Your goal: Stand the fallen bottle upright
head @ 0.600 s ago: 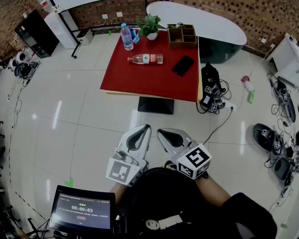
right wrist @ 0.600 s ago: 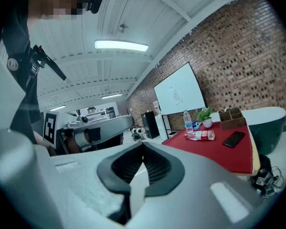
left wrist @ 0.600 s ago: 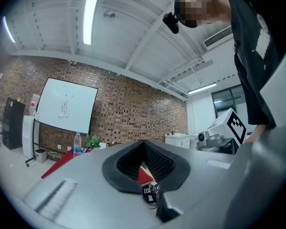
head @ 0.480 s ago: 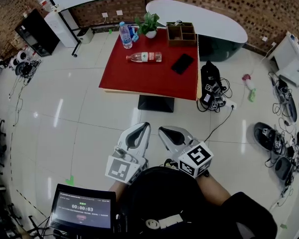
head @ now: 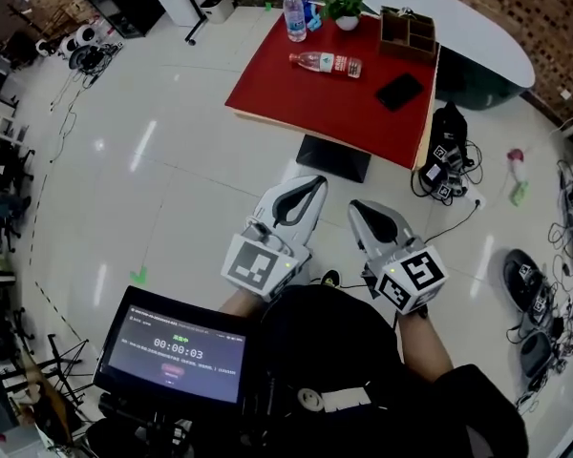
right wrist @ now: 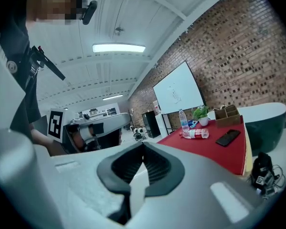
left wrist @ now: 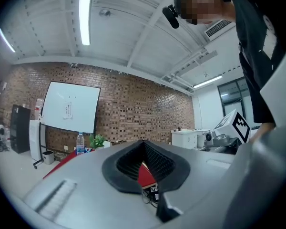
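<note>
Head view puts the task at its very start. The fallen bottle (head: 326,62) lies on its side on the red tabletop (head: 296,103), toward the far edge, and nothing touches it. Both tools are held close to the person's body over the tiled floor (head: 172,179), well apart from the tabletop.

The left gripper (head: 310,185) has its jaws brought together at the tips, with nothing between them. The right gripper (head: 359,209) is the same, jaws closed and empty. In each gripper view only the room shows through the gap behind the pads.

Nothing of the job looks done yet. As I judge it, the whole sequence is left: walking up to the tabletop, spreading one pair of jaws, taking the bottle by its body, tipping it onto its base and letting go.

Counted on the tabletop:
- Two bottles: the fallen one, and an upright bottle (head: 294,0) at the far left corner.
- One small blue item (head: 311,12) just beside the upright bottle; what it is I cannot tell.
- One potted plant (head: 345,2).
- One wooden organiser box (head: 408,31), with compartments.
- One dark phone (head: 399,91), lying flat near the right edge.

Off the tabletop there are two grippers, and one screen (head: 177,351) mounted low in front of the person.
</note>
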Available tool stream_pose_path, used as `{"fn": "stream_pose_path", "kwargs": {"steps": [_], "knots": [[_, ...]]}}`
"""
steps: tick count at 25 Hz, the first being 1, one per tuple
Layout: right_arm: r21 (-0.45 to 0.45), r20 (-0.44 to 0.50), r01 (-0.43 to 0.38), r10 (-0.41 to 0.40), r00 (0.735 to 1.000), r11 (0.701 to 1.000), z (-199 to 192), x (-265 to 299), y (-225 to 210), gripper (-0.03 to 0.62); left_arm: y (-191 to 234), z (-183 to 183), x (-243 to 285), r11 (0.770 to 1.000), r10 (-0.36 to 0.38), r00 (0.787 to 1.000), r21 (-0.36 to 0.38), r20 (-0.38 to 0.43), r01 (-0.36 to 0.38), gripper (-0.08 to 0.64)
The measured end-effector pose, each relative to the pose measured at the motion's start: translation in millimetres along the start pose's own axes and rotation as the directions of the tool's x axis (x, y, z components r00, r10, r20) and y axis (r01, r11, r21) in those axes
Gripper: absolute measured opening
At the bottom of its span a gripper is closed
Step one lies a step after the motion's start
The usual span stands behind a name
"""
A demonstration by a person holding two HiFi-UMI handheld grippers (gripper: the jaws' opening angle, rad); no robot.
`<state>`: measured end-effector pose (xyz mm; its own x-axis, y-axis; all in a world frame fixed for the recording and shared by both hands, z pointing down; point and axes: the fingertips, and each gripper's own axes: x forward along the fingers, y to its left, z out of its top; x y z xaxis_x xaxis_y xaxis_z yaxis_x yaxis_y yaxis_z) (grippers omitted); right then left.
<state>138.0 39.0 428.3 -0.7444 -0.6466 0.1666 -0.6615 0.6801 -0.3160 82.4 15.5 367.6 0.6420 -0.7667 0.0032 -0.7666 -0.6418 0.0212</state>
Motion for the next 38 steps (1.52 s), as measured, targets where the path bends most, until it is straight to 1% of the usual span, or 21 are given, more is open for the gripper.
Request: {"fn": "stream_pose_path", "kwargs": {"steps": [3, 8, 11, 16, 20, 23, 25, 27, 29, 30, 32, 33, 34, 35, 37, 38], "knots": [[-0.007, -0.007, 0.013, -0.013, 1.000, 1.000, 2, 18, -12, 0.003, 18, -6, 12, 1.000, -0.009, 1.000, -0.012, 0.002, 0.009, 0.003], [-0.024, -0.030, 0.046, -0.047, 0.998, 0.999, 9, 67, -39, 0.003, 65, -18, 39, 0.999, -0.023, 1.000, -0.041, -0.007, 0.023, 0.003], [-0.045, -0.036, 0.065, -0.067, 0.997, 0.997, 28, 105, -58, 0.003, 107, -16, 58, 0.999, -0.019, 1.000, -0.044, 0.009, 0.019, 0.003], [-0.095, -0.043, 0.107, -0.112, 0.993, 0.990, 66, 168, -86, 0.003, 179, -15, 76, 0.996, -0.005, 1.000, -0.092, 0.013, 0.006, 0.003], [-0.144, -0.068, 0.147, -0.158, 0.985, 0.979, 82, 206, -105, 0.003, 222, -15, 85, 0.992, 0.004, 1.000, -0.124, 0.008, -0.003, 0.003], [-0.206, -0.093, 0.169, -0.191, 0.977, 0.964, 90, 227, -116, 0.004, 241, -18, 91, 0.992, -0.029, 0.999, -0.122, 0.014, 0.031, 0.003], [-0.261, -0.115, 0.171, -0.206, 0.972, 0.950, 96, 239, -124, 0.003, 254, -21, 97, 0.992, -0.025, 1.000, -0.124, 0.005, 0.026, 0.003], [-0.305, -0.154, 0.161, -0.216, 0.964, 0.938, 98, 248, -133, 0.005, 264, -23, 101, 0.991, -0.011, 1.000, -0.133, -0.003, 0.011, 0.003], [-0.352, -0.209, 0.141, -0.224, 0.952, 0.925, 94, 259, -143, 0.008, 268, -24, 105, 0.990, -0.015, 1.000, -0.138, 0.006, 0.015, 0.003], [-0.383, -0.244, 0.119, -0.225, 0.943, 0.916, 91, 265, -149, 0.034, 269, -25, 107, 0.990, -0.018, 1.000, -0.140, 0.009, 0.020, 0.003], [-0.451, -0.337, 0.047, -0.219, 0.916, 0.891, 80, 279, -160, 0.183, 270, -27, 112, 0.990, -0.015, 1.000, -0.137, 0.018, 0.018, 0.003], [-0.491, -0.388, 0.001, -0.220, 0.895, 0.871, 72, 285, -166, 0.231, 272, -28, 113, 0.991, -0.007, 1.000, -0.133, 0.020, 0.009, 0.003], [-0.539, -0.435, -0.044, -0.234, 0.869, 0.841, 64, 292, -173, 0.246, 273, -30, 113, 0.992, 0.006, 1.000, -0.130, 0.017, -0.003, 0.003], [-0.595, -0.475, -0.087, -0.263, 0.840, 0.799, 58, 301, -183, 0.254, 276, -30, 114, 0.992, 0.020, 1.000, -0.125, 0.014, -0.018, 0.003], [-0.700, -0.535, -0.181, -0.339, 0.774, 0.691, 50, 321, -206, 0.263, 282, -27, 113, 0.992, 0.054, 0.998, -0.111, 0.015, -0.052, 0.003], [-0.734, -0.558, -0.230, -0.373, 0.741, 0.639, 45, 333, -218, 0.264, 286, -25, 112, 0.992, 0.074, 0.997, -0.105, 0.015, -0.072, 0.003]]}}
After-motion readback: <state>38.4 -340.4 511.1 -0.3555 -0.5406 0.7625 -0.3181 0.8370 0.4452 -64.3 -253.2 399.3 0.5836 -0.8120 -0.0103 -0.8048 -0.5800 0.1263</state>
